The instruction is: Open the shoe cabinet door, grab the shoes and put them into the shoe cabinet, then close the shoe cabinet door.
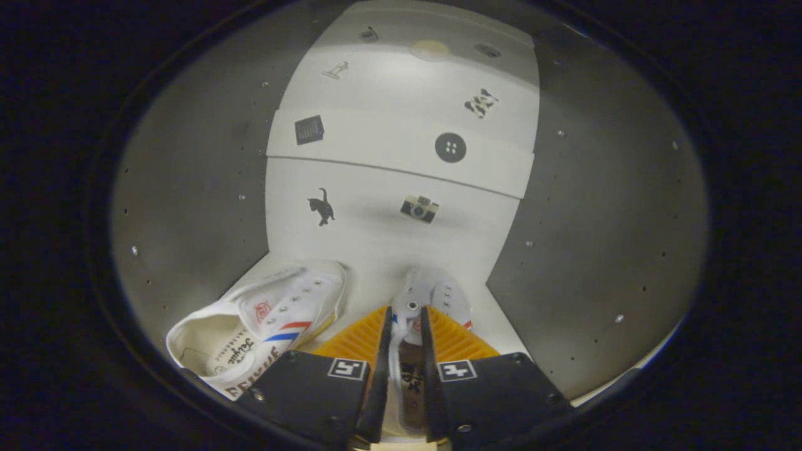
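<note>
- Shoes — two white canvas sneakers with red and blue side stripes; the left sneaker (263,326) rests on the white cabinet floor (369,263), just left of the fingers, its opening turned toward the camera.
- Right sneaker (432,297) sits between the fingers of the gripper (406,319), its toe poking out just ahead of them toward the back panel (388,188).
- Jaws stand close together, pinching a thin part of that sneaker, probably the tongue or the upper's edge by the eyelets; both fingers seem to press on the fabric.
- Handling, as a judgement: canvas upper is soft and folds under a pinch, so a hold on the tongue alone lets the shoe swing and droop by the heel.
- Rubber sole is the stiff, heavier part; the shoe as a whole looks light and not fragile.
- Better hold — the side wall of the upper near the eyelet row, or the heel collar, where stitching stiffens the cloth.
- Canvas is not slippery, and the ribbed finger pads (357,338) should bite it well.
- Both sneakers are inside the shoe cabinet, between its grey side walls (200,188), near the stickered back panel.
</note>
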Available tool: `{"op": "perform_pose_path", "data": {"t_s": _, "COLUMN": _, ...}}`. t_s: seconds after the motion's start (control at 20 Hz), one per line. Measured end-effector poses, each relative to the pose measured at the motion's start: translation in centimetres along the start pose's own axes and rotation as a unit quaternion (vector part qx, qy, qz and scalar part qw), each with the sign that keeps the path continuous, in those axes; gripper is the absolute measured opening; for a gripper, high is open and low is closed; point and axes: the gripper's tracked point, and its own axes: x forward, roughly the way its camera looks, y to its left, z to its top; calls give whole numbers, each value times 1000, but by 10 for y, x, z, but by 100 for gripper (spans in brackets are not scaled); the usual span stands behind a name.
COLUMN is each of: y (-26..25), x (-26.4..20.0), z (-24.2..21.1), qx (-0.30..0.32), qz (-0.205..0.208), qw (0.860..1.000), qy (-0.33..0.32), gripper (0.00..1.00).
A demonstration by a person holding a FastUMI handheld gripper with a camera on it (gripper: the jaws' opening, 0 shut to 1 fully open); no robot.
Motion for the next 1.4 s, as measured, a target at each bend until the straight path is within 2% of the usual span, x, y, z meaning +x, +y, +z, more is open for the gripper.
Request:
{"op": "perform_pose_path", "data": {"t_s": 0.2, "y": -4, "x": -45, "z": 30, "qx": -52, "qz": -29, "qw": 995, "qy": -74, "gripper": 61}}
{"op": "perform_pose_path", "data": {"t_s": 0.4, "y": 1, "x": -105, "z": 44, "qx": -48, "qz": -21, "qw": 991, "qy": -119, "gripper": 100}}
{"op": "perform_pose_path", "data": {"t_s": 0.65, "y": -8, "x": -180, "z": 58, "qx": -22, "qz": -16, "qw": 991, "qy": -129, "gripper": 100}}
{"op": "perform_pose_path", "data": {"t_s": 0.75, "y": -22, "x": -218, "z": 74, "qx": -23, "qz": -33, "qw": 989, "qy": -143, "gripper": 100}}
{"op": "perform_pose_path", "data": {"t_s": 0.95, "y": -25, "x": -305, "z": 111, "qx": -36, "qz": -46, "qw": 978, "qy": -201, "gripper": 100}}
{"op": "perform_pose_path", "data": {"t_s": 1.1, "y": -19, "x": -360, "z": 112, "qx": -53, "qz": -54, "qw": 976, "qy": -204, "gripper": 100}}
{"op": "perform_pose_path", "data": {"t_s": 1.25, "y": -18, "x": -411, "z": 117, "qx": -28, "qz": -46, "qw": 977, "qy": -204, "gripper": 100}}
{"op": "perform_pose_path", "data": {"t_s": 1.4, "y": -28, "x": -457, "z": 126, "qx": 7, "qz": -14, "qw": 980, "qy": -198, "gripper": 100}}
